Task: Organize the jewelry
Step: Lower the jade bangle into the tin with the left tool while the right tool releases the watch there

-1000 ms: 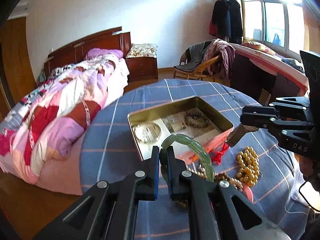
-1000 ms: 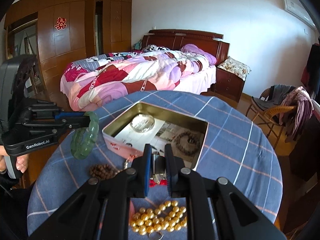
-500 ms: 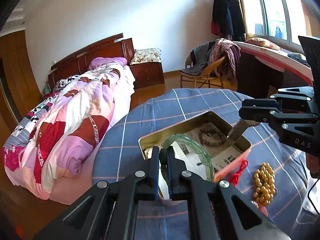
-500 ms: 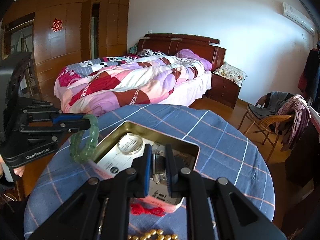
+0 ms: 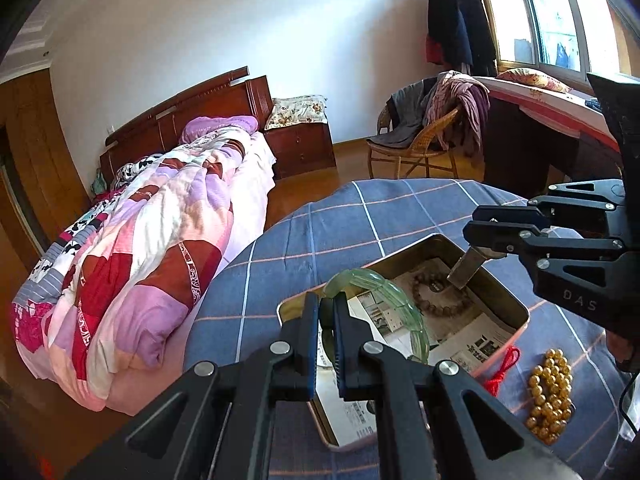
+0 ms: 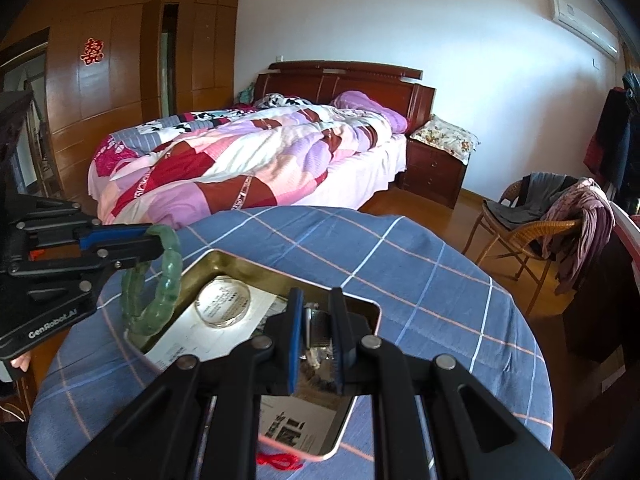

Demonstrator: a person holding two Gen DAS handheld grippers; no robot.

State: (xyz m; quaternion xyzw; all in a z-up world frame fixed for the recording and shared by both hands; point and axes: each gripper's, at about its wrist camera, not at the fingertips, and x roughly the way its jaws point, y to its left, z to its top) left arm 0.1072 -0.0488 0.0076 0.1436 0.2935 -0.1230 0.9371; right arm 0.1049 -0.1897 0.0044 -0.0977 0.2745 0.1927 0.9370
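My left gripper [image 5: 327, 316] is shut on a green jade bangle [image 5: 404, 308] and holds it over the near-left end of the open tin box [image 5: 516, 308]; the bangle also shows in the right wrist view [image 6: 168, 276]. My right gripper [image 6: 318, 322] is shut on a silvery metal pendant [image 6: 320, 328] with a red cord, held above the box's right side; the pendant shows in the left wrist view [image 5: 466, 268]. In the box lie a dark bead bracelet [image 5: 440, 292] and a clear bangle [image 6: 224, 304] on printed paper.
The box stands on a round table with a blue checked cloth [image 6: 400, 256]. A gold bead bracelet [image 5: 550, 392] and a red cord [image 5: 504, 368] lie on the cloth by the box. A bed [image 6: 248, 160] and a wicker chair [image 6: 520, 224] stand beyond the table.
Both grippers have moved forward over the tin box, the left with the green bangle, the right with the pendant. The loose beads on the cloth now lie behind them.
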